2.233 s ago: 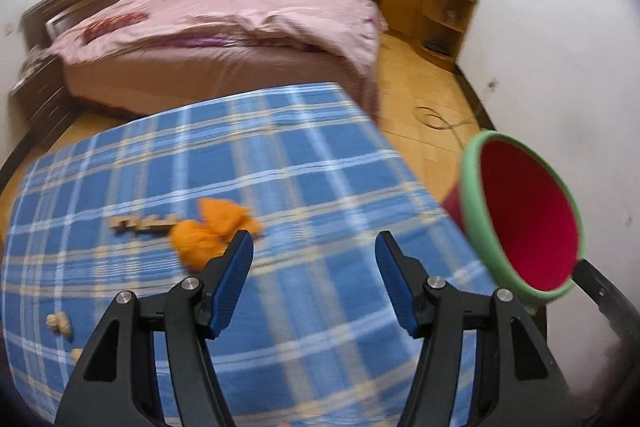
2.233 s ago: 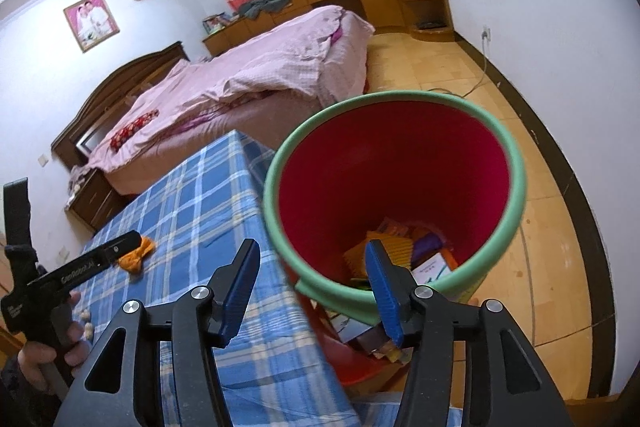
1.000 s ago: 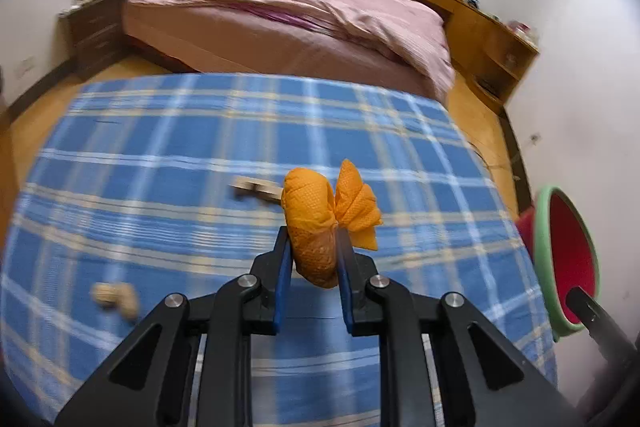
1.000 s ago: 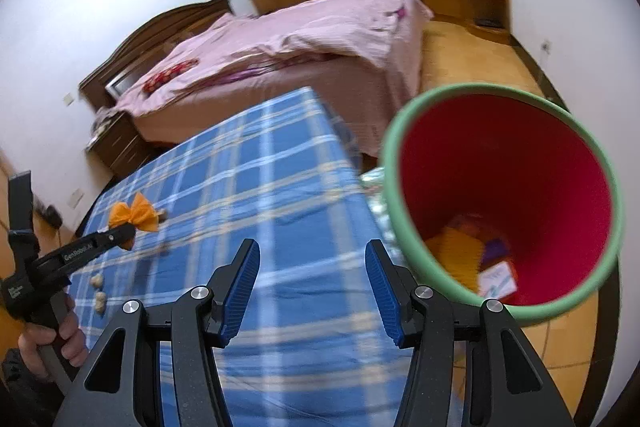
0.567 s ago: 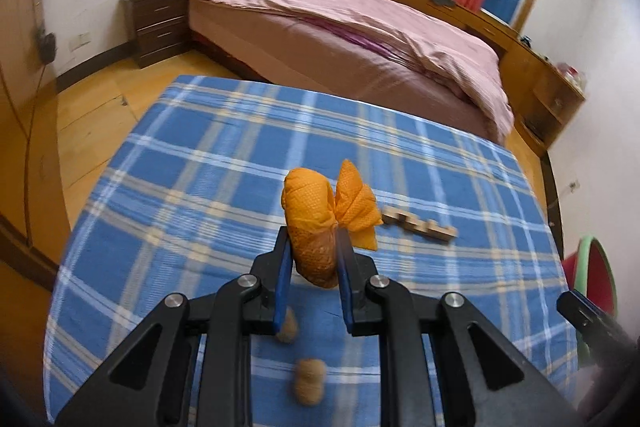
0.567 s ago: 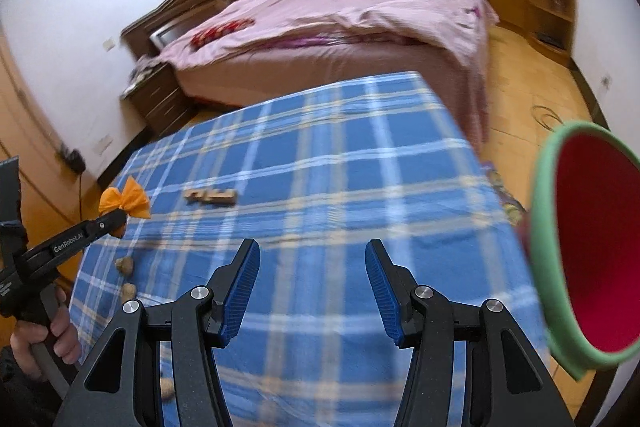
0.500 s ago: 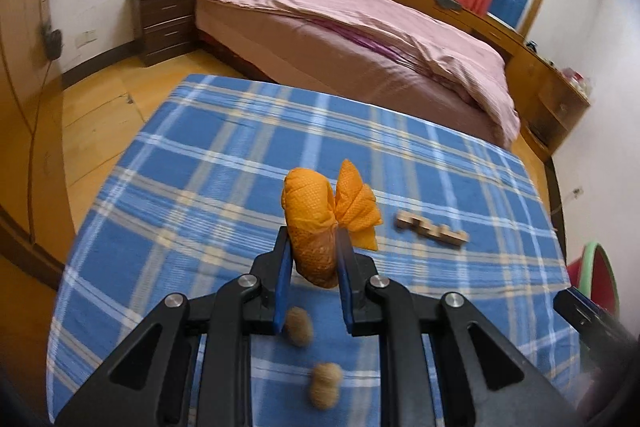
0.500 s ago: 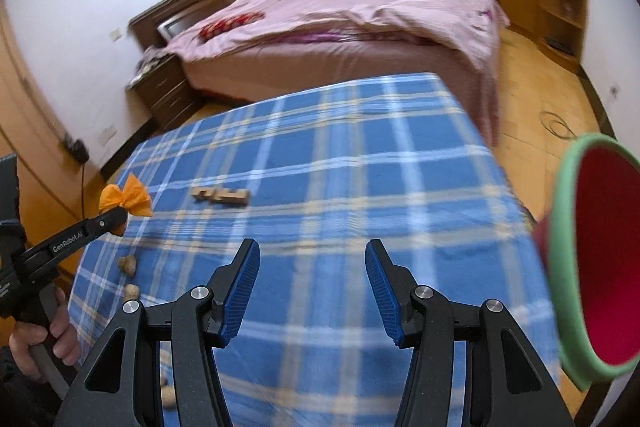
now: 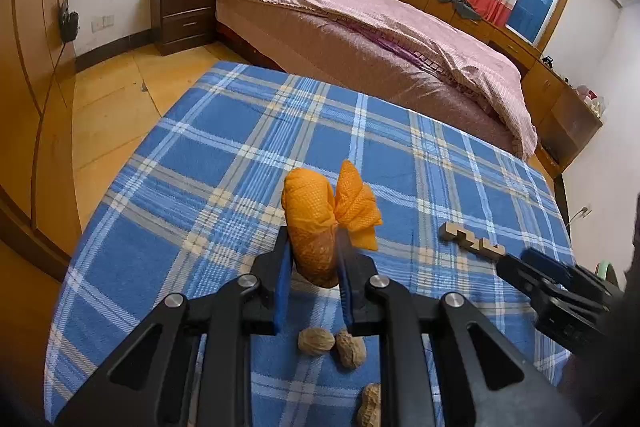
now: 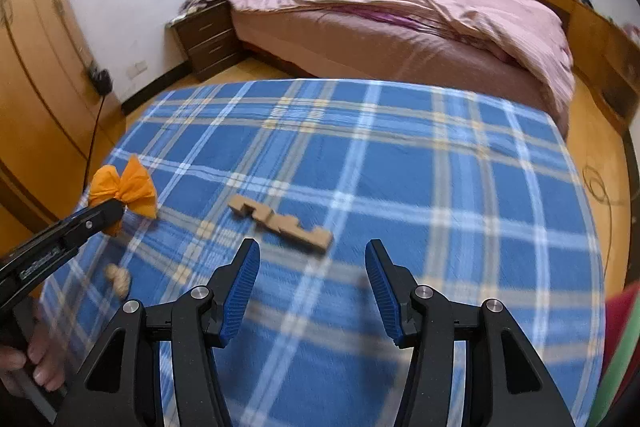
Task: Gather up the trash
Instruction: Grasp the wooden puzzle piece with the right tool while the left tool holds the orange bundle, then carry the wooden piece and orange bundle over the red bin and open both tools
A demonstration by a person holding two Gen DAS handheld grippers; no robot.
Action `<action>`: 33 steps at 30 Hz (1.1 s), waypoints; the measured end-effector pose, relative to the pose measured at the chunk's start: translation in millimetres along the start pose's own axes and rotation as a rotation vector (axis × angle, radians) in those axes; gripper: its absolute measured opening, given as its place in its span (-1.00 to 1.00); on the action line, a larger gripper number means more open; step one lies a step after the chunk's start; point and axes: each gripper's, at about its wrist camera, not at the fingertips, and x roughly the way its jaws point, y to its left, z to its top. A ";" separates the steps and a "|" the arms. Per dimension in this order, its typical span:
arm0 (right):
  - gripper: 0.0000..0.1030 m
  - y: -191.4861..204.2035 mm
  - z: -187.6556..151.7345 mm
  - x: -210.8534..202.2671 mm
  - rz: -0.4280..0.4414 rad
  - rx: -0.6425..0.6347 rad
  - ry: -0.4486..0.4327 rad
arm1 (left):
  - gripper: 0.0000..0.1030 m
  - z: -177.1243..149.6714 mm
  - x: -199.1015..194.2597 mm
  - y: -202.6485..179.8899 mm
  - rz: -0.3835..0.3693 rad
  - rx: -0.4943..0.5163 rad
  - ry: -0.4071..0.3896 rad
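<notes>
Left tongs (image 9: pixel 312 275) grip the orange wad (image 9: pixel 320 223) above the tabletop (image 10: pixel 400 167). Right tongs (image 10: pixel 312 283) gape empty; wood strip (image 10: pixel 280 223) lies just ahead at 12 o'clock, long axis 10-to-4, right nearer.

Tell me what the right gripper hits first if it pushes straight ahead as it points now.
Probably the zigzag wooden piece: it lies on the plaid cloth just ahead of the open right gripper, slightly left of centre. Depth is uncertain.

A pink-quilted bed (image 9: pixel 384 39) stands beyond the blue plaid table (image 9: pixel 224 163).
</notes>
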 end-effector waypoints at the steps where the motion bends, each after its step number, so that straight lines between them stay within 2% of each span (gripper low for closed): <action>1: 0.09 2.2 2.0 4.3 0.004 -0.011 0.004 | -0.60 0.0 0.9 0.8 -0.002 -0.002 0.002; 6: 0.09 10.3 9.0 22.1 0.017 -0.048 0.018 | -0.60 -0.9 2.1 1.1 -0.007 -0.002 0.006; 8: -0.10 14.0 8.8 23.4 0.004 -0.064 0.015 | -0.60 -0.4 2.8 0.4 -0.011 0.001 0.007; 9: -0.40 15.7 8.5 23.6 -0.004 -0.073 0.013 | -0.60 -0.6 2.8 -0.2 -0.012 0.003 0.007; 15: -0.40 23.4 -0.1 18.6 -0.014 -0.109 0.009 | -0.60 -1.6 1.5 -4.2 -0.018 0.015 0.005; 22: -0.40 13.4 -15.1 -9.1 -0.010 -0.035 -0.016 | -0.60 -2.9 -9.7 -16.0 -0.037 0.046 -0.014; 33: -0.40 -17.7 -47.2 -71.9 -0.080 0.111 -0.097 | -0.60 -14.9 -38.5 -56.3 -0.104 0.123 -0.031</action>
